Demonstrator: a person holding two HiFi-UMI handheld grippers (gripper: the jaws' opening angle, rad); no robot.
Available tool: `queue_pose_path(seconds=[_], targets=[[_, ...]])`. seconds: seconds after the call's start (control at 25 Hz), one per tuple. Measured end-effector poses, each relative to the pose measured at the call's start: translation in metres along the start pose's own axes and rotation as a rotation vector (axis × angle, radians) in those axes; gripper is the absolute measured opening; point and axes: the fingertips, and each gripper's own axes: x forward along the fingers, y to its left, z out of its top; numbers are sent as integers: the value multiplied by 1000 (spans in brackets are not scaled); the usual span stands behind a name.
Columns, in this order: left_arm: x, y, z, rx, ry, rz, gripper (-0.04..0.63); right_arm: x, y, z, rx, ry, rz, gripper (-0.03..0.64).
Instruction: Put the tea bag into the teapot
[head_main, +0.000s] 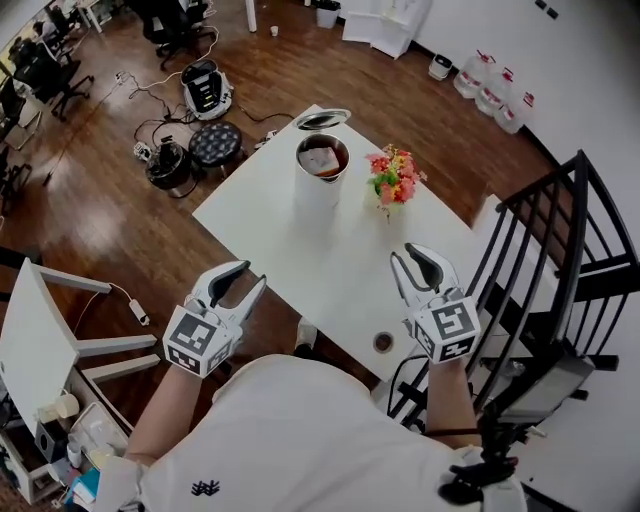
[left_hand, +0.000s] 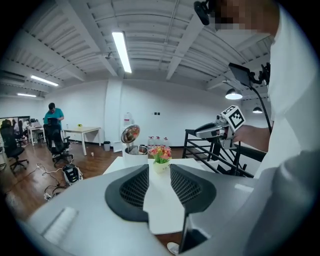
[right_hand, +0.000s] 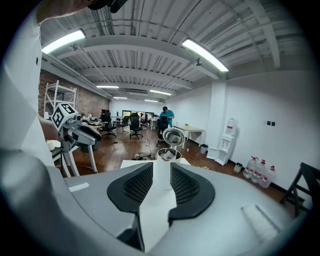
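The left gripper is released, its jaws apart with only bare counter showing between them. The right gripper is likewise released and empty. Both hang at the counter's near edge, well apart from the teapot, which stands by the far corner with its lid tipped open. A brownish packet, probably the tea bag, lies inside the pot, so the drop looks done. The sound move now is to keep both grippers back and low, clear of the flowers just beside the pot.

Count: two grippers, one teapot, one tea bag, one flower pot.
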Motion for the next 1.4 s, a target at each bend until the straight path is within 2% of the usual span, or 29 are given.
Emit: queue_pose_path(seconds=[0.16,0.4,0.6,0.92,1.2,1.4], targets=[[-27,-26,-8,33,-11,-14,127,-41,28,-9,15,-9,-15,106],[-74,-63,-31,-3,-32,-40,127,-86,79,-16,17,-5,-1,119],[-90,-82,-40,-12,-37,-51,127,-118,108,-29,51,-15,15,124],[-95,-100,-17,-50,-73,14,126,-158,80,-5,-14,-59,12,137],[-72,-130,2,-55,-96,-8,127,-188,66,-14,-13,-65,23,153],[-63,-145,3,-32,-79,-29,127,-197,57,-20,-11,-67,20,156]])
